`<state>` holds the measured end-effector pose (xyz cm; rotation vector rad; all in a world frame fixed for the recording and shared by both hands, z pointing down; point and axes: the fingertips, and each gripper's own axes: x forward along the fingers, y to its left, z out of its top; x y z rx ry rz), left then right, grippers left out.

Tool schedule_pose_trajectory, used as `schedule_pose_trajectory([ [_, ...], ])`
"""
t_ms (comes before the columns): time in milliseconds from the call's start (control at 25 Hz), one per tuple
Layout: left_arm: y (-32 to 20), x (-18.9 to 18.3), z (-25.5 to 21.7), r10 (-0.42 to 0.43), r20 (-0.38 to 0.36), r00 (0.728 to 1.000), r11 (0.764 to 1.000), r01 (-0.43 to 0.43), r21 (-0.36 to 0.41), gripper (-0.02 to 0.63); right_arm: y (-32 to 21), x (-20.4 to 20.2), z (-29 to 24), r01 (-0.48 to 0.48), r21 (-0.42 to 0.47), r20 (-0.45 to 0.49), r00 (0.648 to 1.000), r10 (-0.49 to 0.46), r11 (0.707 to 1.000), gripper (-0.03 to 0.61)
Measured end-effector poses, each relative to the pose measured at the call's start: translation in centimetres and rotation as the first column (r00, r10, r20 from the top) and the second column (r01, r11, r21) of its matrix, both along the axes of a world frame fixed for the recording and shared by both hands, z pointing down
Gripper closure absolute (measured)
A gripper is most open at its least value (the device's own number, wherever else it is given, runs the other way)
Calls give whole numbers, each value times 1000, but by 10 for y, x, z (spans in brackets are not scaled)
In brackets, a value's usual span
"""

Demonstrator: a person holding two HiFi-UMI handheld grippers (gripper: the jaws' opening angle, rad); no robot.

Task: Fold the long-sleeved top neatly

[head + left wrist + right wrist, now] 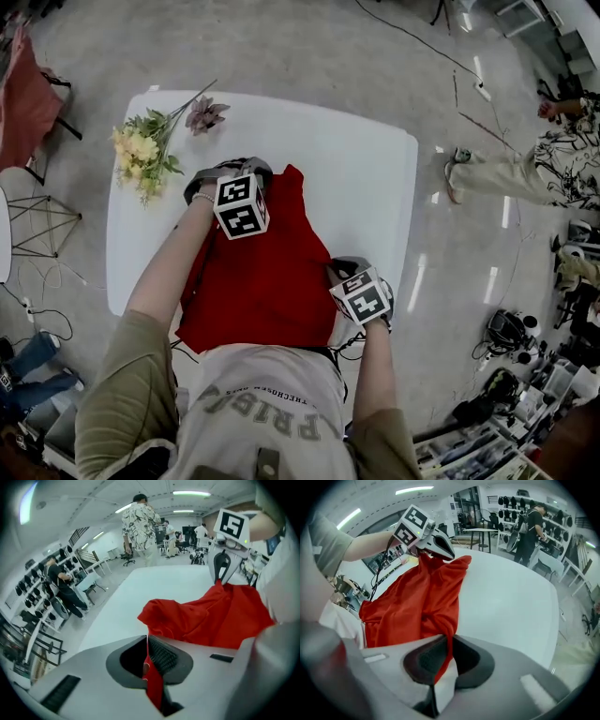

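— Two tongs, and both clamped on the red top?
— Yes. The left tongs pinch a fold of its cloth at the far end. The right tongs are closed on its right edge, nearer the person.
— Where does it lie?
— Bunched on the white surface. The near hem droops over the edge, partly hidden by the person's chest.
— Sleeves?
— Lost in the folds, I can't tell. In the head view the marker cubes cover the tips of the tongs. The flowers lie apart at the far left corner.
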<state>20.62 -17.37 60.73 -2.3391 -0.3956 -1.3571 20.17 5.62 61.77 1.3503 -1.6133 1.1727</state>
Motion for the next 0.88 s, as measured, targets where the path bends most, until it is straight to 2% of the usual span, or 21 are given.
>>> schedule_pose_trajectory([
  [40, 5, -2, -2, 0, 15, 1000, 999, 1, -53, 596, 2, 2, 1, -2, -4, -5, 1000, 2, 1000, 545],
  [80, 11, -4, -1, 2, 33, 999, 995, 1, -102, 562, 3, 3, 2, -4, -9, -10, 1000, 3, 1000, 545],
  [120, 15, -6, 1, 9, 51, 999, 991, -2, -135, 490, 4, 4, 4, -5, -14, -13, 1000, 5, 1000, 545],
  [160, 18, -8, 5, 22, 69, 997, 990, -12, -142, 452, 5, 5, 5, -6, -18, -14, 1000, 5, 1000, 545],
  [200, 19, -8, 10, 41, 87, 995, 992, -30, -127, 442, 5, 6, 5, -5, -20, -14, 1000, 5, 1000, 543],
  [320, 22, -5, 21, 97, 115, 989, 993, -89, -73, 460, 5, 6, 5, 2, -27, -19, 1000, -3, 1000, 543],
  [400, 23, 0, 22, 123, 105, 987, 992, -117, -55, 555, 5, 7, 6, 5, -39, -30, 1000, -6, 999, 543],
  [440, 21, 3, 22, 120, 89, 989, 992, -117, -45, 576, 6, 9, 6, 2, -47, -39, 999, -4, 999, 545],
  [480, 17, 8, 21, 97, 62, 993, 995, -95, -33, 581, 7, 12, 6, -7, -55, -46, 999, 4, 998, 545],
  [560, 2, 18, 13, -1, -19, 1000, 1000, 0, -17, 586, 12, 19, 6, -52, -68, -51, 998, 48, 996, 545],
  [680, -16, 32, 1, -139, -131, 982, 990, 136, -31, 584, 17, 33, 7, -175, -69, -17, 985, 174, 982, 545],
  [800, -20, 40, 5, -193, -152, 969, 981, 188, -48, 580, 22, 50, 10, -274, -109, -19, 962, 274, 956, 545],
  [880, -22, 44, 9, -210, -164, 964, 978, 208, -27, 510, 25, 59, 15, -290, -151, -78, 956, 281, 945, 545],
])
